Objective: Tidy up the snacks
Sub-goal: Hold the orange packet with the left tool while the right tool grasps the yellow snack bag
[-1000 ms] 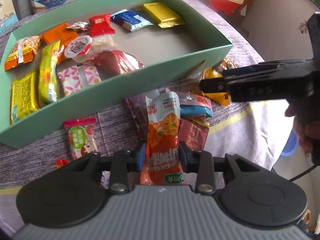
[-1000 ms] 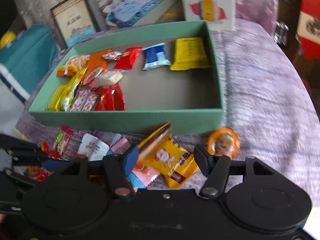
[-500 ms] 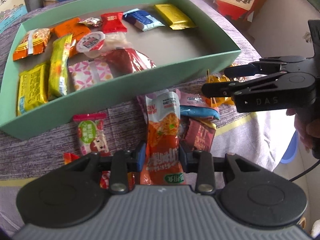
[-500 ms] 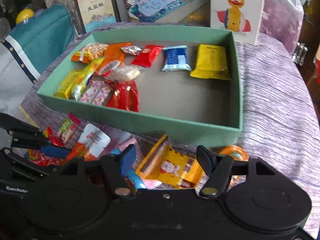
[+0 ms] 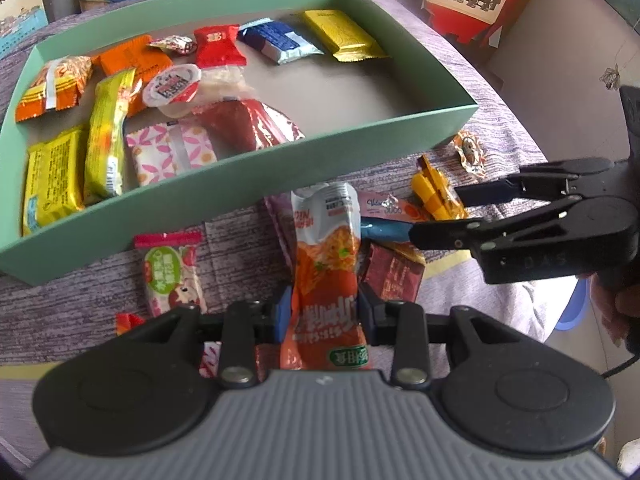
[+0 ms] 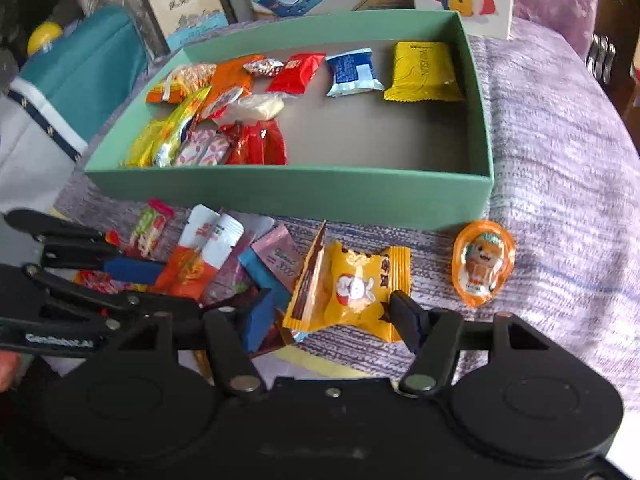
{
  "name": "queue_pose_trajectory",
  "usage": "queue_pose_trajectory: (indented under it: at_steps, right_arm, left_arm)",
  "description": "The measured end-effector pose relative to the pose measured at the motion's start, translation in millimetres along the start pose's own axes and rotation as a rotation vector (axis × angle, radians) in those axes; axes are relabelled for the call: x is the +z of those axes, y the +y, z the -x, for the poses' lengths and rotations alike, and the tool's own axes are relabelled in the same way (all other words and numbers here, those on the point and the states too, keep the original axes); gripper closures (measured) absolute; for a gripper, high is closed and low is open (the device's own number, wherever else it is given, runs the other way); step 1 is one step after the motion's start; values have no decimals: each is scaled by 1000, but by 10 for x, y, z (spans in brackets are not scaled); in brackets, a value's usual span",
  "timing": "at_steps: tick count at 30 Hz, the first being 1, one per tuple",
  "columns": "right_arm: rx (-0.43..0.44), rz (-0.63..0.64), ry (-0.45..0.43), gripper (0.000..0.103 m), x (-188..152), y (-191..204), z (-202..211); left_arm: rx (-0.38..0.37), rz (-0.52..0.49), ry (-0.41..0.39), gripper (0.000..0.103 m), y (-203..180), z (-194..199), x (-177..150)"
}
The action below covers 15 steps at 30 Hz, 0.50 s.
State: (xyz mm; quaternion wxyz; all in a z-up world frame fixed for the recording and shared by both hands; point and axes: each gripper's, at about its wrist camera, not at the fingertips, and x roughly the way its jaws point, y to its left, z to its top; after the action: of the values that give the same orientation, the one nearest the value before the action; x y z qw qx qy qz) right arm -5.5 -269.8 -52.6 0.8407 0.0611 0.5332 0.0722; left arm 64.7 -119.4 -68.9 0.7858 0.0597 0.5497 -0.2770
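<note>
Holding the tall orange-and-white foil sachet (image 5: 326, 280) pinched at its lower half, the left tongs (image 5: 325, 312) are closed on it above the loose pile of packets on the purple woven cloth of the worktop (image 6: 560, 168), just in front of the shallow green cardboard box (image 5: 248, 184). The right tongs (image 6: 332, 316) stand spread, one finger at each side of the yellow crinkled wrapper with a rabbit print (image 6: 356, 288); their pads do not yet appear to press on it, and the jaws have just been narrowing slightly. To do this step well, lift the sachet clear of the box's near wall before carrying it forward, since its free upper end hangs loose and could catch on the rim. Set it down on the bare grey floor of the box, to the right of the red foil pack (image 5: 248, 124), where room remains. For the right side, centre the yellow wrapper between the fingers before closing, as the brown packet (image 6: 310, 276) leaning against it could be gripped along with it. The orange oval jelly cup (image 6: 482, 264) lies apart and can wait.
</note>
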Motion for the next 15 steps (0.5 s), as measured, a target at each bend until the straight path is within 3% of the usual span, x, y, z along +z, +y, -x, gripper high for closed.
queue_pose_trajectory:
  at_steps: [6,10,11,12,13,15]
  right_arm:
    - [-18,-79,-24,39,84,-77,106]
    - [-68,-76,10,39,42,1,-12]
    - [-86,-74,3,41,25,15,-43]
    - [-109,-68,-20,61,5,37,-39]
    - [-121,-68,-33,69,-8,43,-31]
    - [-108,-104,-46,70,-13,9,16]
  left_arm:
    - [-6,25,-11,69,59,30,26]
    - [-27,13,-15,69,13,27,42]
    - [-26,6,-13,69,0,27,44]
    - [-25,2,-13,69,-5,33,42]
    - [-24,1,-13,69,-5,40,42]
    - [-24,2,-18,69,-5,68,47]
